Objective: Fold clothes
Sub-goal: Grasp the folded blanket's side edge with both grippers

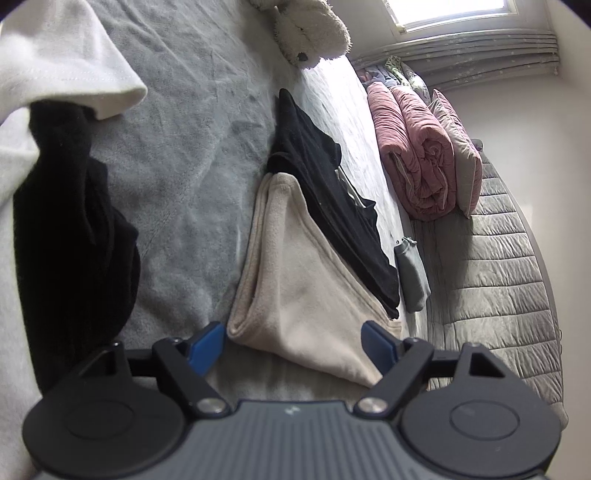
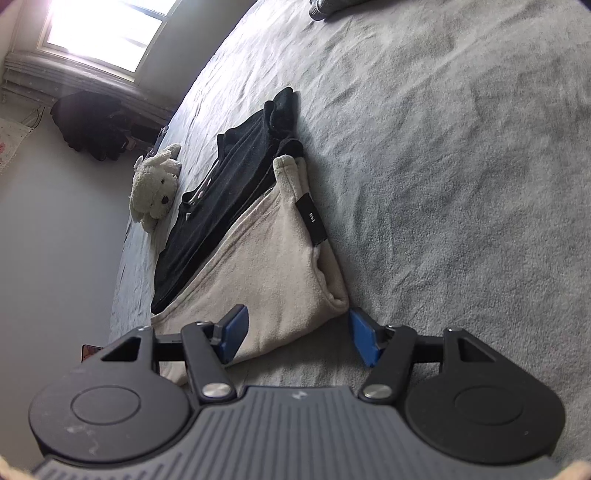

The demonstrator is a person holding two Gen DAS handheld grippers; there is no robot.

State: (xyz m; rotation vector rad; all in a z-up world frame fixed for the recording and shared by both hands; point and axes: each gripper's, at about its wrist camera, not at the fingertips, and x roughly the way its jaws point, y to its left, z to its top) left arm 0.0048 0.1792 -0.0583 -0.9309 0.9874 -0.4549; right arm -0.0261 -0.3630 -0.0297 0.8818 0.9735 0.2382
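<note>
A folded beige fleece garment lies on the grey bed blanket, with a black size label at its edge. A folded black garment lies just behind it, touching it. My left gripper is open, and the beige garment's near corner lies between its blue pads without being pressed. My right gripper is open too, straddling the garment's other near corner; one pad is over the blanket beside the fold.
A person's black sleeve under a white T-shirt fills the left. A white plush dog lies behind the clothes. A rolled pink quilt, a small grey folded item and a dark pile lie at the bed's edges.
</note>
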